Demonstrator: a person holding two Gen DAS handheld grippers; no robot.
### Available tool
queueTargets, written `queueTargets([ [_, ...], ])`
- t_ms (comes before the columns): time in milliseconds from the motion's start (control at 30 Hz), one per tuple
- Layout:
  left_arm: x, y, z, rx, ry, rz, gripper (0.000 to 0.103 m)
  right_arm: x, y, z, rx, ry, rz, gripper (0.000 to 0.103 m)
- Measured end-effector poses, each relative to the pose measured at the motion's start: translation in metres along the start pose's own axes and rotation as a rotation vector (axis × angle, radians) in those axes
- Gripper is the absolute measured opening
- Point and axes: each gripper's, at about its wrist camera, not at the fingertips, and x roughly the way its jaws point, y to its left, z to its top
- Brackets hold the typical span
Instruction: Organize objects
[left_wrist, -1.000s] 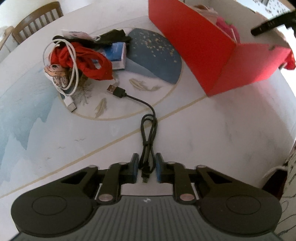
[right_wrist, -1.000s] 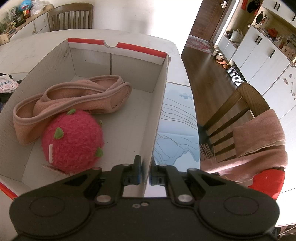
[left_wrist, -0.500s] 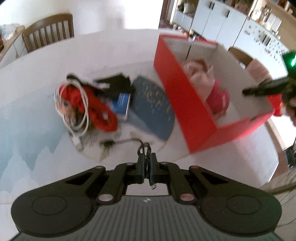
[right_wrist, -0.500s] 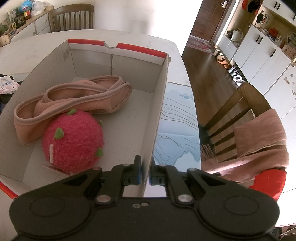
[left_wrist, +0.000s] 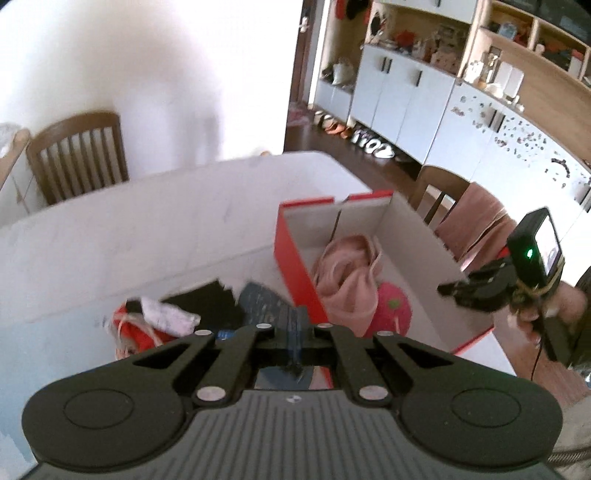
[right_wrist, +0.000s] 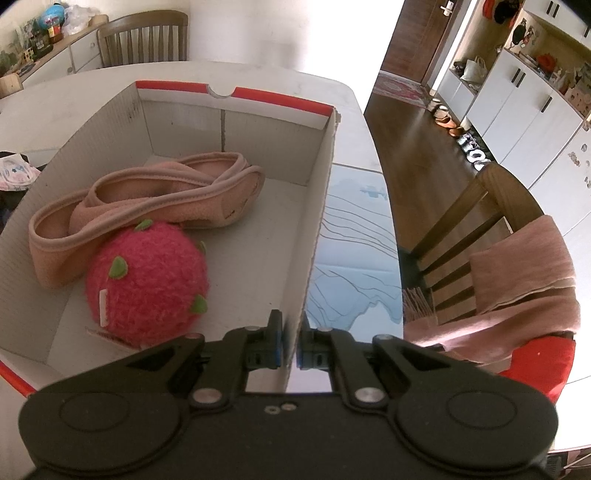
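My left gripper (left_wrist: 295, 341) is raised above the table (left_wrist: 147, 229), left of the red box (left_wrist: 295, 258), and is shut on a black USB cable (left_wrist: 296, 363). Only a blurred stub of the cable shows under the pads. Inside the box lie a pink fabric band (right_wrist: 147, 195) and a pink plush ball (right_wrist: 147, 280). My right gripper (right_wrist: 290, 345) is shut on the box's right side wall (right_wrist: 317, 206), one finger inside and one outside. The left wrist view shows the right gripper (left_wrist: 448, 290) at that wall, the band (left_wrist: 347, 266) and the ball (left_wrist: 395, 306).
A pile of loose things (left_wrist: 155, 321), red cloth, white cable and dark items, lies on the table left of the box. One wooden chair (left_wrist: 77, 155) stands at the far side. Another chair draped with pink cloth (right_wrist: 517, 266) is at the right edge.
My left gripper closed on the black cable and rose from the table with it, its view tilting up toward the room. The right gripper and box kept still.
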Motion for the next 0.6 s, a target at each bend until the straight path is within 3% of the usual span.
queueTargets([
  [333, 0.013, -0.042, 0.053, 0.124, -0.062, -0.064, 0.001, 0.001, 0.000, 0.000, -0.003, 0.000, 0.003, 0.005],
  [400, 0.022, -0.044, 0.055, 0.112, -0.038, -0.084, 0.001, 0.001, 0.000, 0.000, -0.001, 0.000, 0.004, 0.005],
  [600, 0.057, -0.023, 0.025, 0.037, 0.089, -0.046, 0.001, 0.001, -0.001, 0.000, -0.002, 0.001, 0.009, 0.005],
])
